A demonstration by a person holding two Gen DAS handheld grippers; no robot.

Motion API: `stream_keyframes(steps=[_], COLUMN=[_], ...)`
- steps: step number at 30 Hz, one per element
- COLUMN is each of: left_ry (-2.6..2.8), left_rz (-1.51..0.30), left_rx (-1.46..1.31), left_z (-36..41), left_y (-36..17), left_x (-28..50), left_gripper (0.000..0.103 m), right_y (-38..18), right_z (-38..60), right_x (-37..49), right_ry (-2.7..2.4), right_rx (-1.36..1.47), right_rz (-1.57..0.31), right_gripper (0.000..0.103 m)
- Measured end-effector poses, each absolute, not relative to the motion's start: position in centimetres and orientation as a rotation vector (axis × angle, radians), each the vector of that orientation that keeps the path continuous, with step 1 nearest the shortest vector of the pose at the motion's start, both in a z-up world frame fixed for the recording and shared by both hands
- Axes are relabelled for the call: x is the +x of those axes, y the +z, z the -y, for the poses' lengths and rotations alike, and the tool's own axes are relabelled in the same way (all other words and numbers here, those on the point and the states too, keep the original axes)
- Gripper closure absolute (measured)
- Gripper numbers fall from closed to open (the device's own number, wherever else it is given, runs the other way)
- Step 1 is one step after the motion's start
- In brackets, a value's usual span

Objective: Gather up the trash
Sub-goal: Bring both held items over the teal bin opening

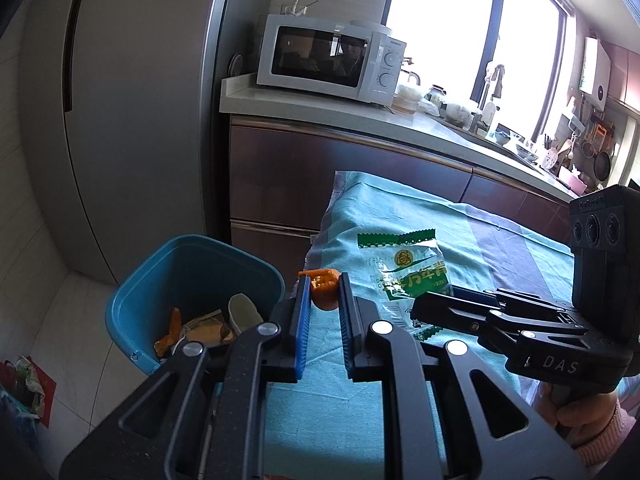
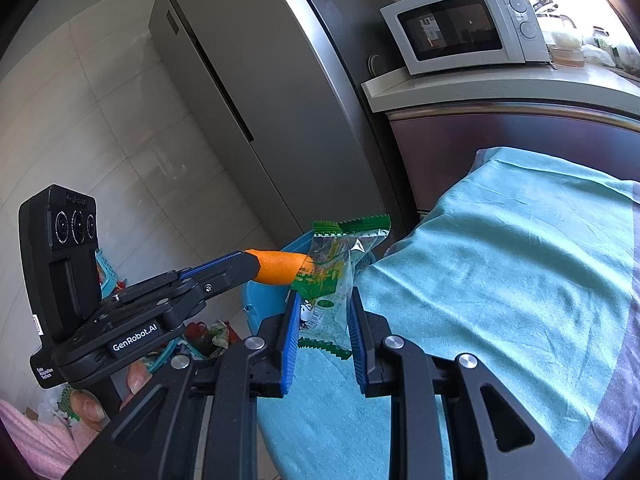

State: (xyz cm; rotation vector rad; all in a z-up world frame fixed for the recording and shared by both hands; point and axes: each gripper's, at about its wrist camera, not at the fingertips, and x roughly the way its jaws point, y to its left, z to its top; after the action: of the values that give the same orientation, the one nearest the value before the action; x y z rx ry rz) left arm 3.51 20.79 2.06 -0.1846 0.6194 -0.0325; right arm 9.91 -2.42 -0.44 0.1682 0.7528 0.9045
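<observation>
My left gripper is shut on a piece of orange peel at its fingertips, held over the table's left edge beside the blue bin. In the right wrist view the left gripper shows from the side with the orange peel sticking out. My right gripper is shut on a clear wrapper with green print, lifted above the tablecloth. In the left wrist view the right gripper holds the wrapper by its lower end. The bin holds several scraps.
A teal cloth covers the table. A grey fridge stands behind the bin. A white microwave sits on the counter. A bag of rubbish lies on the floor at left.
</observation>
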Motion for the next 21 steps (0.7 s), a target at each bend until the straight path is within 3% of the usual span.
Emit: stream_keyframes(steps=[21], left_ry=[0.009], left_rz=[-0.618], left_rx=[-0.211], left_z=[-22.5], left_y=[1.7], left_x=[3.2], left_gripper=[0.089], right_y=[-0.2], right_z=[-0.1], right_x=[9.9], right_ry=[0.923], right_rx=[0.139], right_rz=[-0.756], right_gripper=[0.081])
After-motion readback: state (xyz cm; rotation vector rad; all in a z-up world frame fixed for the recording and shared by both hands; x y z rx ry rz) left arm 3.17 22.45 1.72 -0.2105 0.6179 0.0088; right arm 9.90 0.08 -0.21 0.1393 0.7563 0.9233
